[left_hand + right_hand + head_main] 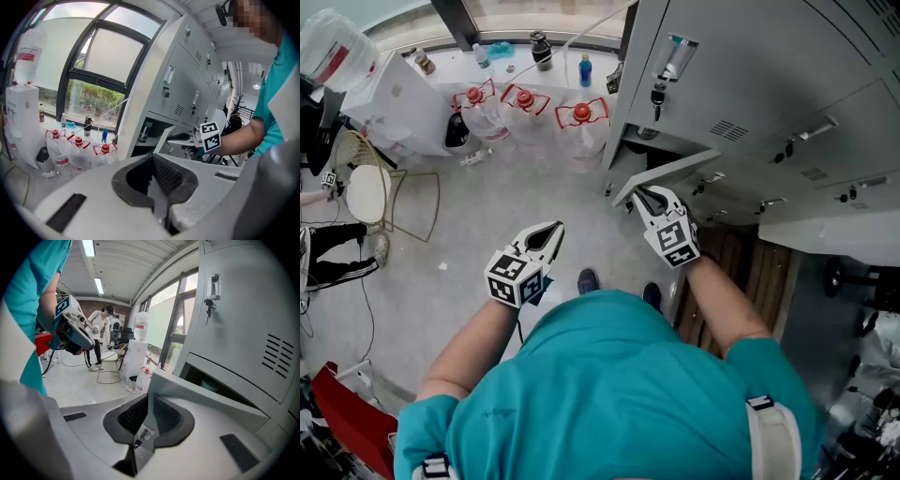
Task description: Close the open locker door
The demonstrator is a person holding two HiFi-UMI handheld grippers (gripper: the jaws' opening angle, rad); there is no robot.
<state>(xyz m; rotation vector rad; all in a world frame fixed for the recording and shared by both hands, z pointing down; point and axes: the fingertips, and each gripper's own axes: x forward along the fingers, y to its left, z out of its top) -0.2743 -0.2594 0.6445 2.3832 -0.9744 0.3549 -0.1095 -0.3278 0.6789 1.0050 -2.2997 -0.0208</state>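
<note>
Head view, right gripper (646, 195) jaws clamp locker door (686, 169), left gripper (553, 230) jaws closed, water bottles (525, 117) beyond

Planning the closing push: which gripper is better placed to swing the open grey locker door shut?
Right. The right gripper is clamped on the edge of the open grey metal locker door. The left gripper hangs clear of it over the floor, fingers together, holding nothing.

The locker door (675, 172) juts from the lockers (750, 75), water bottles (525, 112) seemingly floor-standing to its left.
</note>
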